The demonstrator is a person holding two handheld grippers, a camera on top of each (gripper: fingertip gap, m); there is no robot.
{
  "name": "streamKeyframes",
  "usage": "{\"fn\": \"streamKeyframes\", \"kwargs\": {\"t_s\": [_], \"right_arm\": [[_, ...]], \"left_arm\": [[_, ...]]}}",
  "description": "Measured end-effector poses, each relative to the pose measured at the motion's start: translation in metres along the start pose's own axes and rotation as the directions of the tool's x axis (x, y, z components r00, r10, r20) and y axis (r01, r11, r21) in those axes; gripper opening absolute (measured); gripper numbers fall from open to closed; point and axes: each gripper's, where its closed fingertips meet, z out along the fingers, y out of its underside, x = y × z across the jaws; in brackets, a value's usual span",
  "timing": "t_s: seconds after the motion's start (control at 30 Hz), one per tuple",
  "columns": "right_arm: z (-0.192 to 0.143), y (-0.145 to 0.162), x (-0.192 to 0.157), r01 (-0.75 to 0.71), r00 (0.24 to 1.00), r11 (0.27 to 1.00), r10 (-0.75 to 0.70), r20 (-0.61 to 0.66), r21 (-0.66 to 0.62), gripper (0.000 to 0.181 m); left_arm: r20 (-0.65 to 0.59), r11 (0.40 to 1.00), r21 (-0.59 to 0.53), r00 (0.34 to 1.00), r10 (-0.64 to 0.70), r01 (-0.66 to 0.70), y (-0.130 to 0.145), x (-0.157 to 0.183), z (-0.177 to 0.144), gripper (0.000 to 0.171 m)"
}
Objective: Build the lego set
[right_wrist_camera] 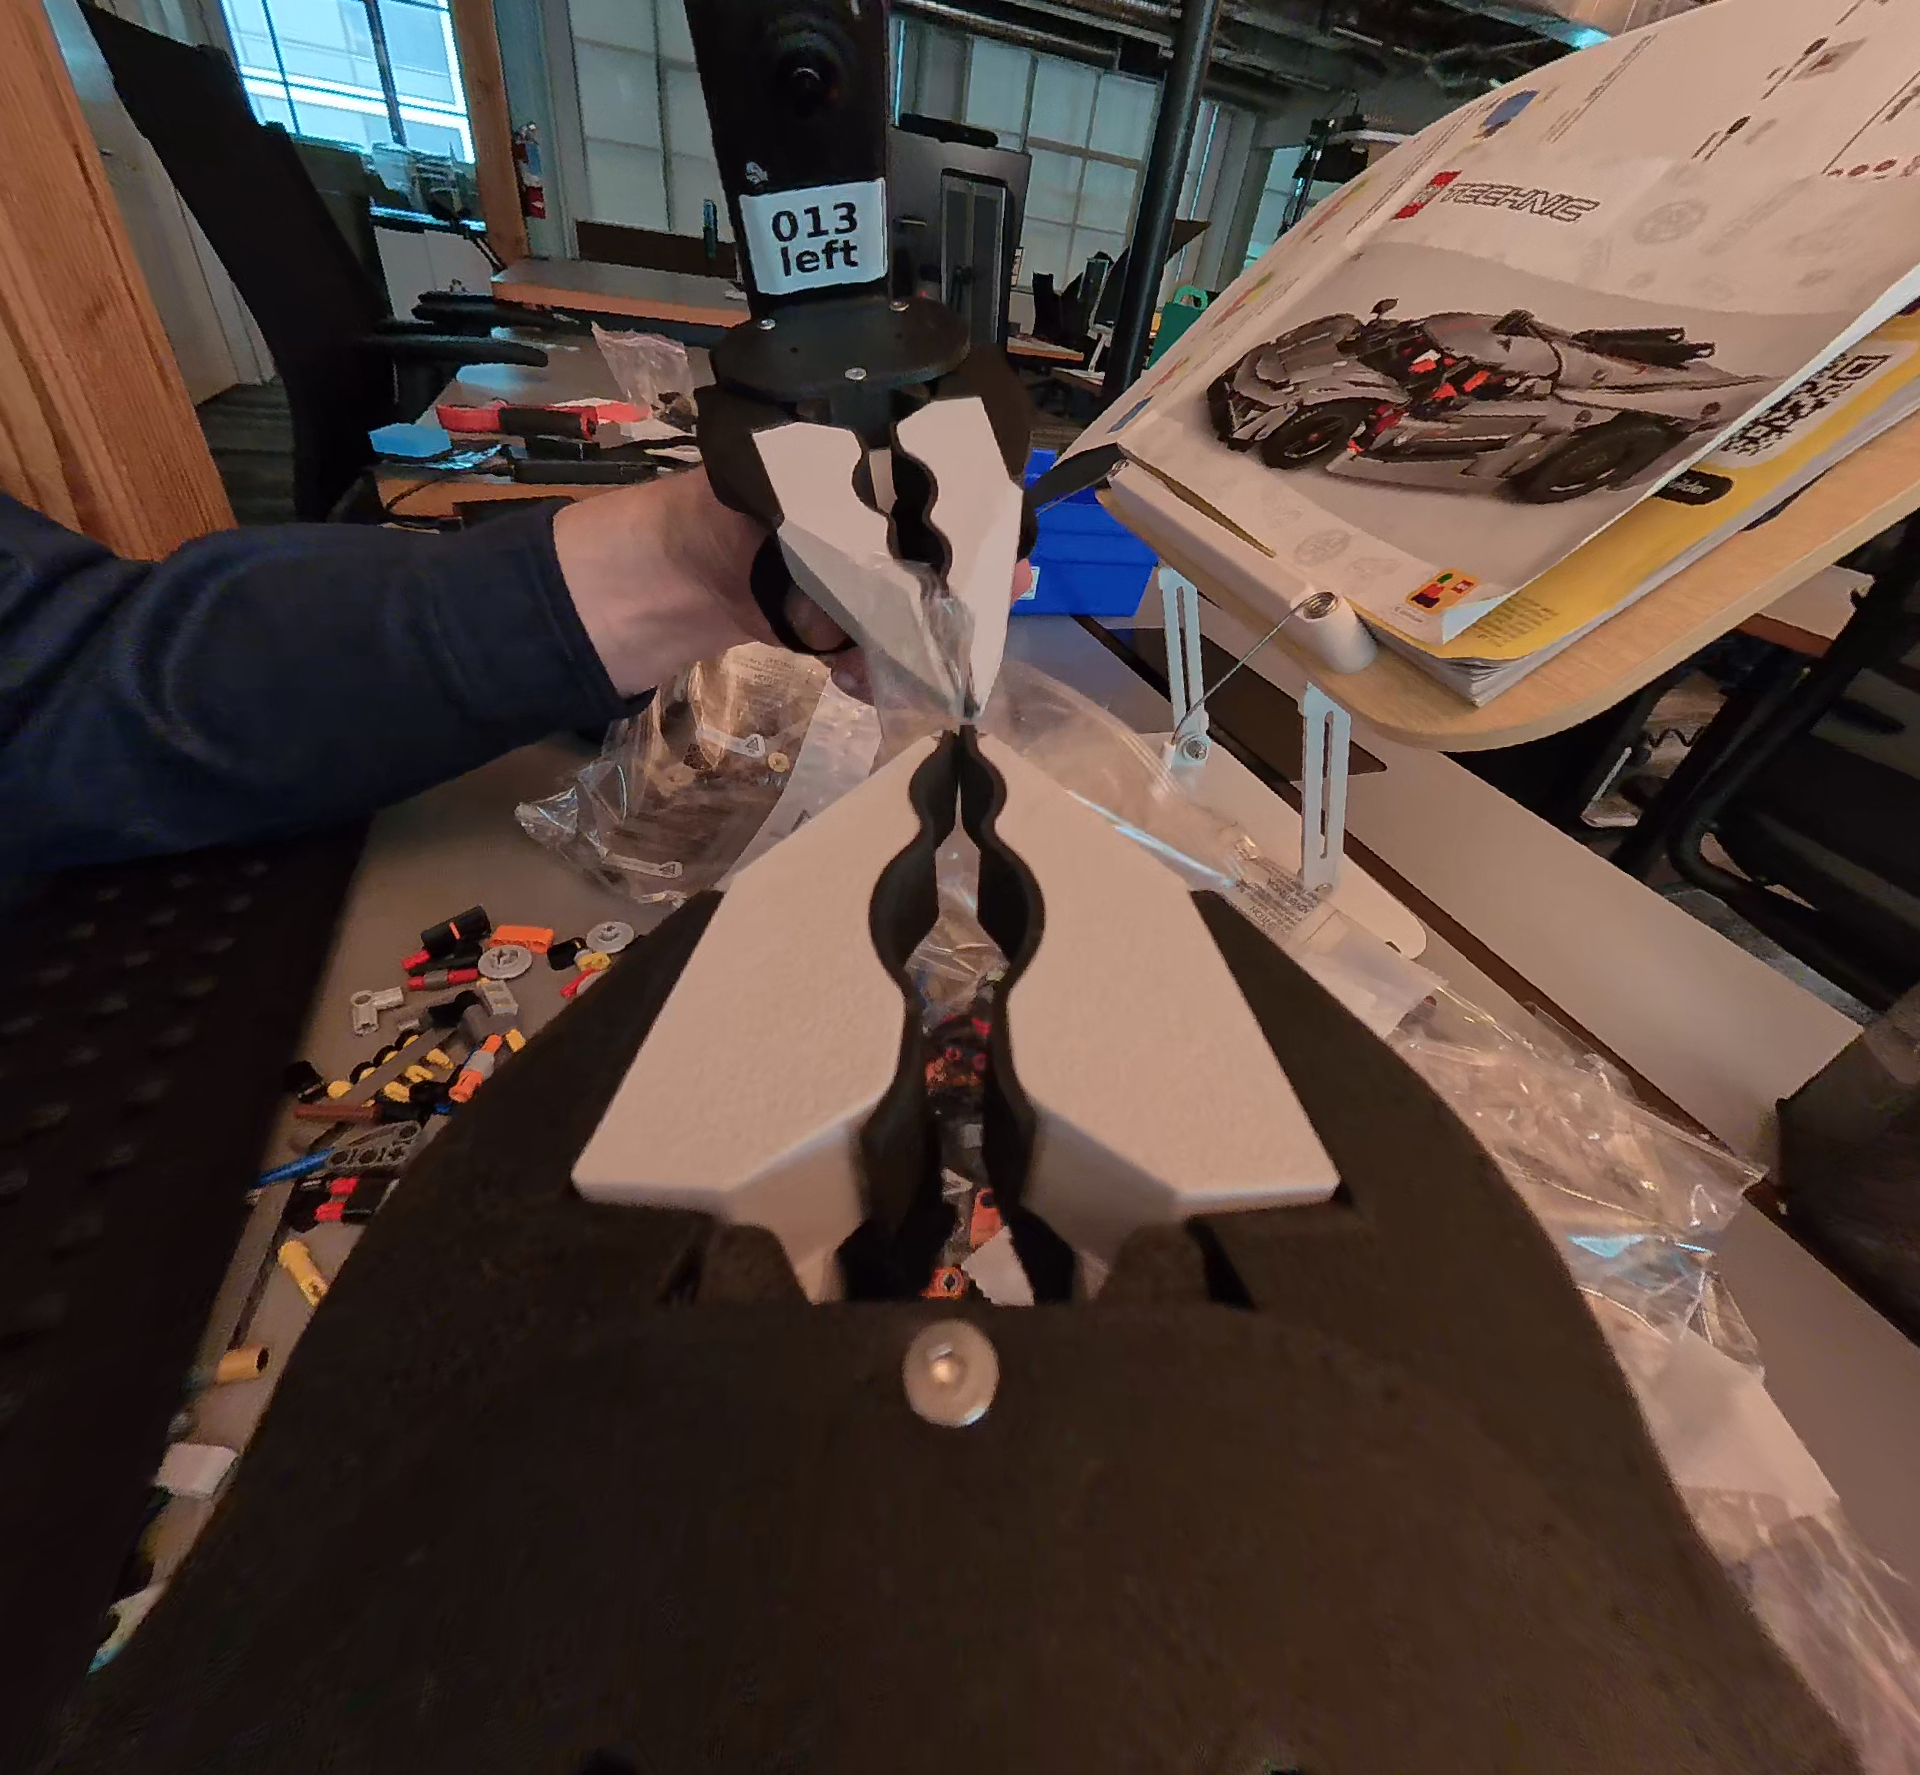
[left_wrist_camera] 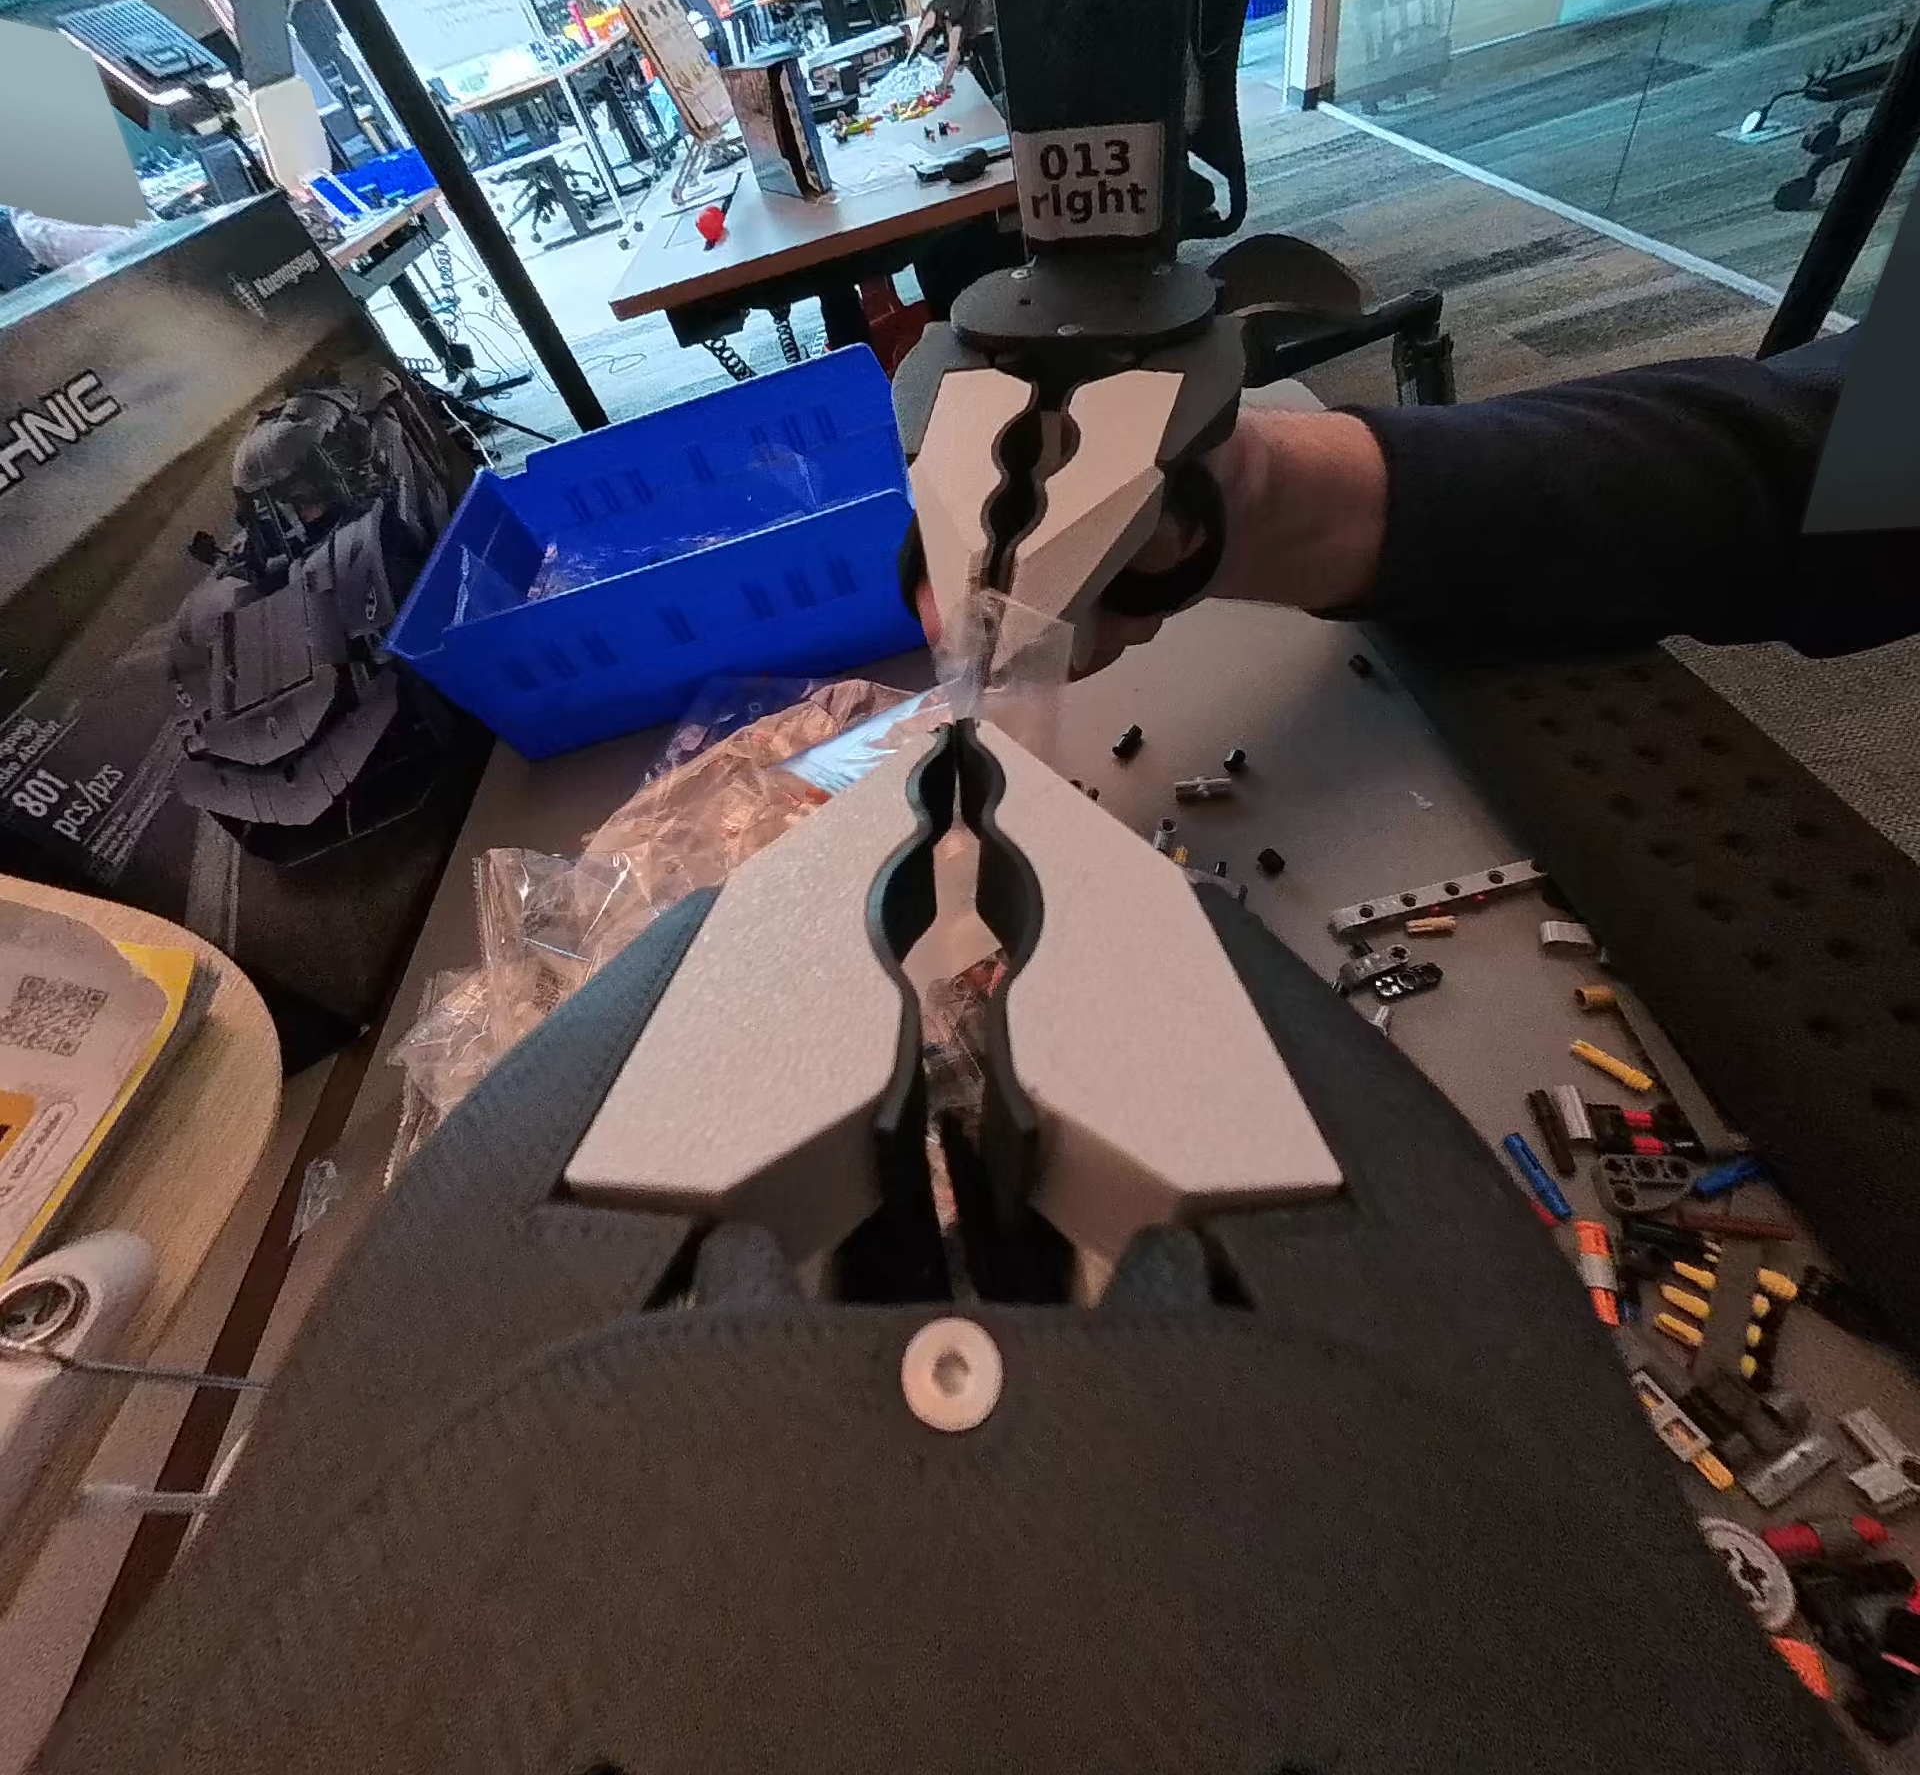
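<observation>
Grey tabletop [left_wrist_camera: 1299,686] in open office w/ scattered small lego pieces [left_wrist_camera: 1662,1195]. Left tool [left_wrist_camera: 954,738] & right tool [right_wrist_camera: 961,738] tip-to-tip above it, both clamped on clear crinkled plastic bag [left_wrist_camera: 987,655].

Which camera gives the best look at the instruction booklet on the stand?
The right wrist view: the instruction booklet lies open on its tilted wooden stand, the whole car picture facing the camera. The left wrist view catches only a cropped corner of the booklet at its left edge, seen from behind the left hand-held gripper.
</observation>
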Motion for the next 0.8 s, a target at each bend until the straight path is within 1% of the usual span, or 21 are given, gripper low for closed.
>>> {"fn": "streamKeyframes", "kwargs": {"t_s": [0.17, 0.37, 0.8], "right_arm": [[-0.0011, 0.0037, 0.0013, 0.012, 1.0, 1.0, -0.012, -0.007, -0.022, 0.0], [-0.0012, 0.0026, 0.0002, 0.021, 1.0, 1.0, -0.021, -0.004, -0.015, 0.0], [-0.0041, 0.0063, 0.0016, 0.032, 0.999, 0.999, -0.032, -0.002, -0.04, 0.0]], "left_arm": [[-0.002, 1.0, -0.012, 1.0, -0.005, 0.005, 0.0033, -0.0004, 0.0022, 0.0], [-0.02, 1.0, 0.014, 1.0, -0.019, 0.02, 0.0029, 0.0005, 0.0009, 0.0], [-0.026, 0.999, 0.015, 0.999, -0.034, 0.035, 0.0087, -0.0013, -0.0017, 0.0]]}}
